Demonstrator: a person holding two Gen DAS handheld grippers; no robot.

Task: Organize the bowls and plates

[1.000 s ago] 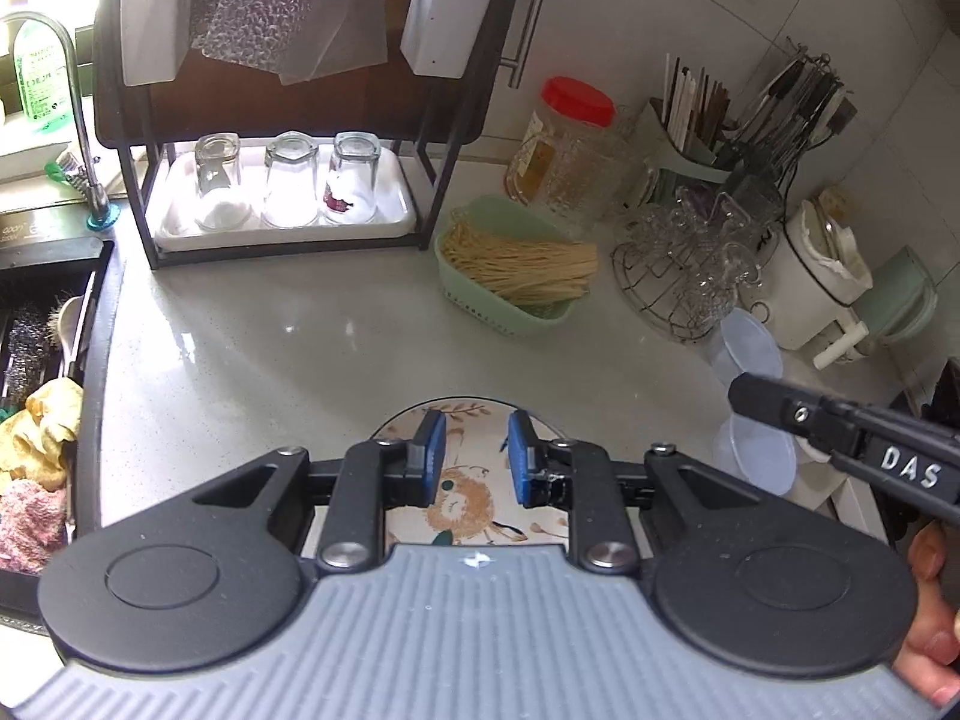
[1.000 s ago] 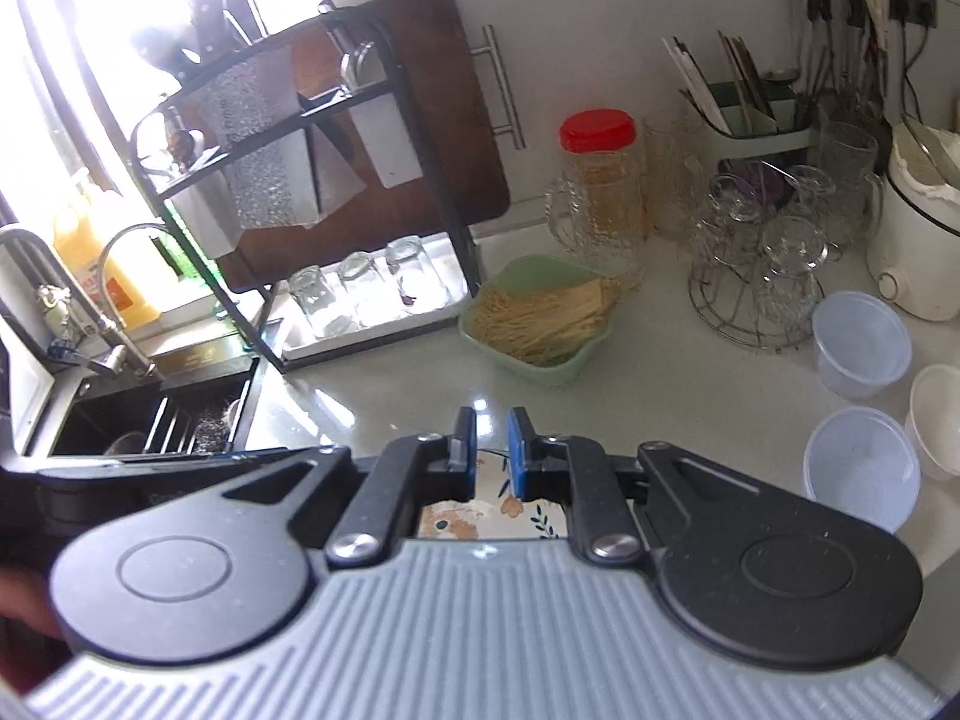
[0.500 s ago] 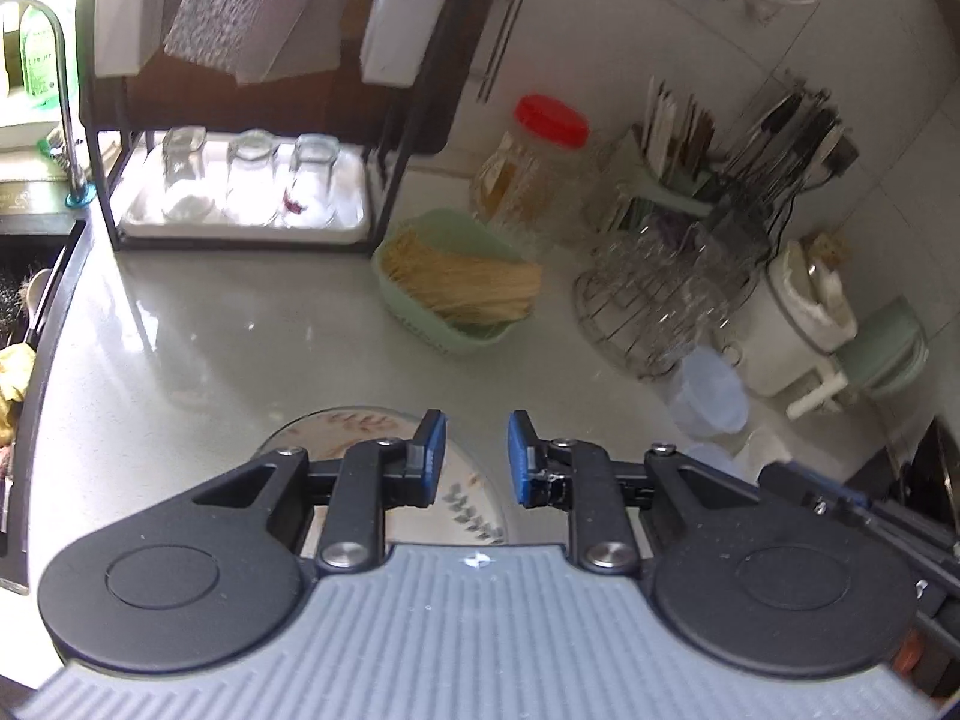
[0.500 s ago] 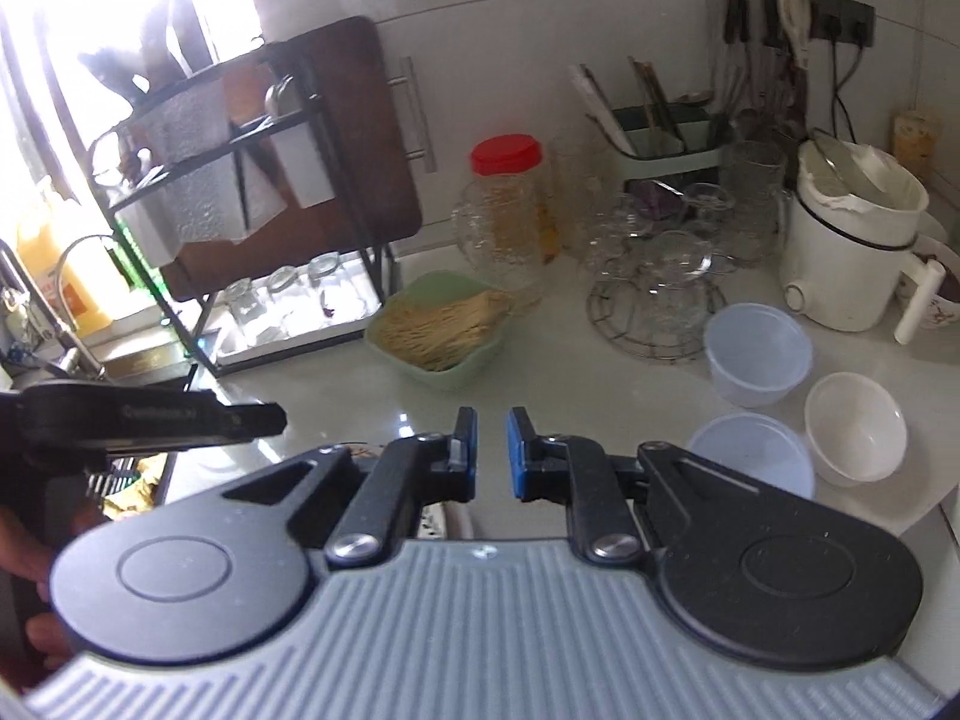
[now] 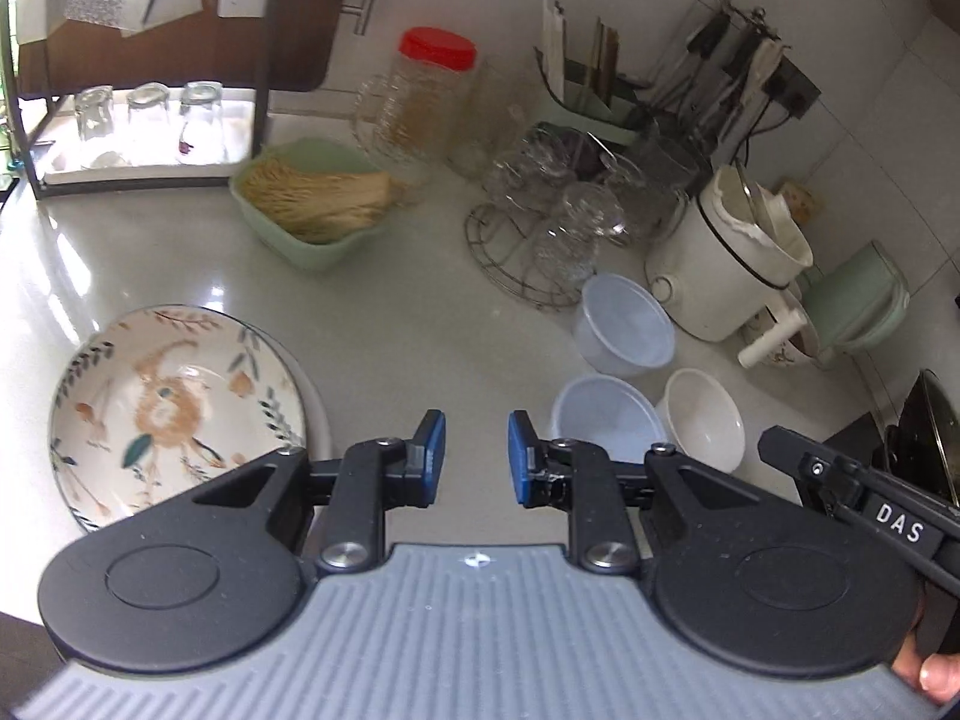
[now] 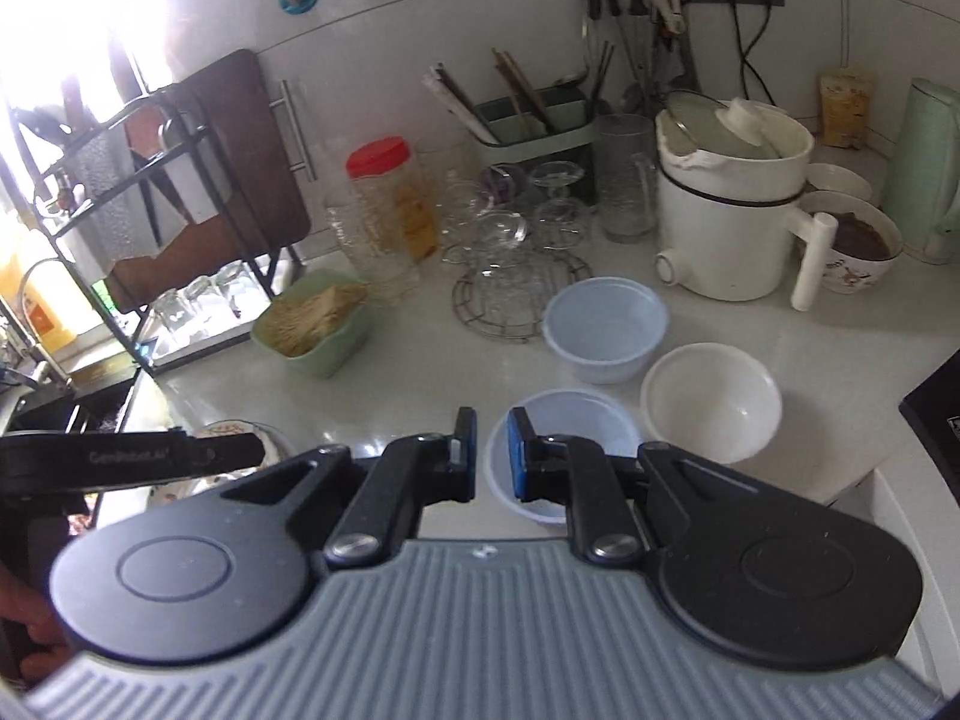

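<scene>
We see the left gripper (image 5: 477, 459) w/ jaws at a narrow gap, nothing between them, and the right gripper (image 6: 491, 456) nearly closed, also empty. The floral plate (image 5: 174, 402) lies flat on the counter (image 5: 390, 312), left of the three bowls: two plastic bowls (image 5: 624, 324) and a white bowl (image 5: 705, 417), all just in front of the glass rack (image 5: 528, 252).

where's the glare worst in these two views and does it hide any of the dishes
Right wrist view: the window at upper left is blown out, washing out the rack beside it; the three bowls stay clear. Left wrist view: even light, only small reflections on the counter near the patterned plate, which reads fine.
</scene>
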